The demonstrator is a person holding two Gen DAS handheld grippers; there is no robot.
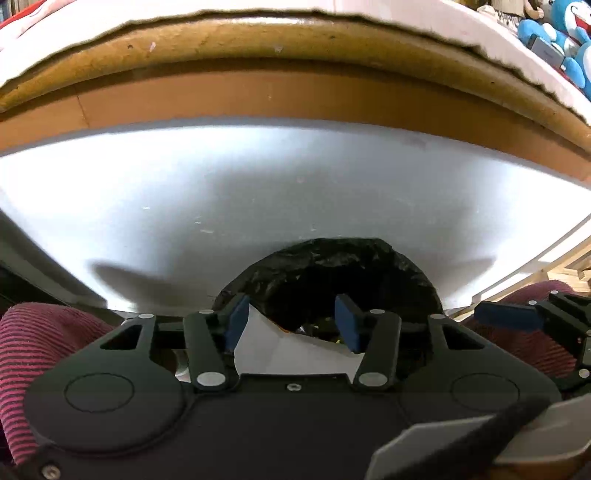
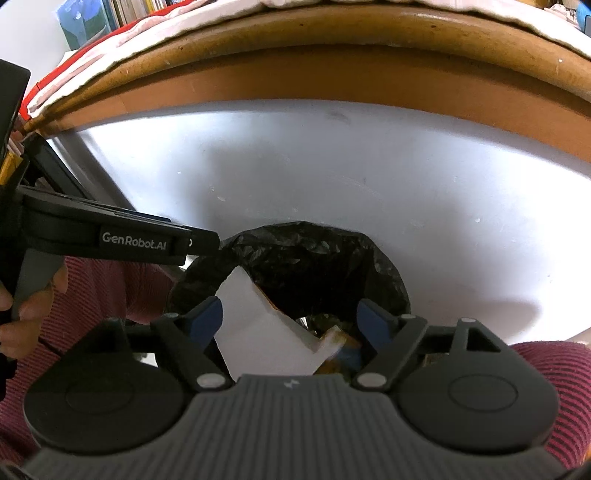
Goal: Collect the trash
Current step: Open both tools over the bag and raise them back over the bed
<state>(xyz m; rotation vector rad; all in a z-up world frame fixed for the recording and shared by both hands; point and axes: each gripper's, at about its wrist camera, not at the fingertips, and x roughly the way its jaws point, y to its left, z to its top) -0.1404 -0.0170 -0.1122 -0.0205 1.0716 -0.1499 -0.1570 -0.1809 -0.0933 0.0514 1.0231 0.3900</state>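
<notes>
A black trash bag (image 1: 325, 280) (image 2: 317, 266) gapes open below a white surface, between striped red knees. A white cardboard scrap (image 1: 288, 350) (image 2: 258, 325) with a torn brown edge sticks up out of its mouth, above darker litter deep inside. My left gripper (image 1: 291, 323) hangs open over the bag mouth, and the scrap lies between its blue pads (image 1: 236, 321), looking loose. My right gripper (image 2: 290, 319) is open over the same opening, with the scrap near its left pad (image 2: 207, 317). Each gripper shows in the other's view: the left gripper (image 2: 147, 242) and the right gripper (image 1: 517, 317).
A white panel (image 1: 258, 192) rises behind the bag, topped by a brown wooden edge (image 1: 295, 96) with white cloth above it. Blue plush toys (image 1: 561, 33) sit at top right and books (image 2: 110, 14) at top left. A hand (image 2: 29, 302) holds the left gripper's handle.
</notes>
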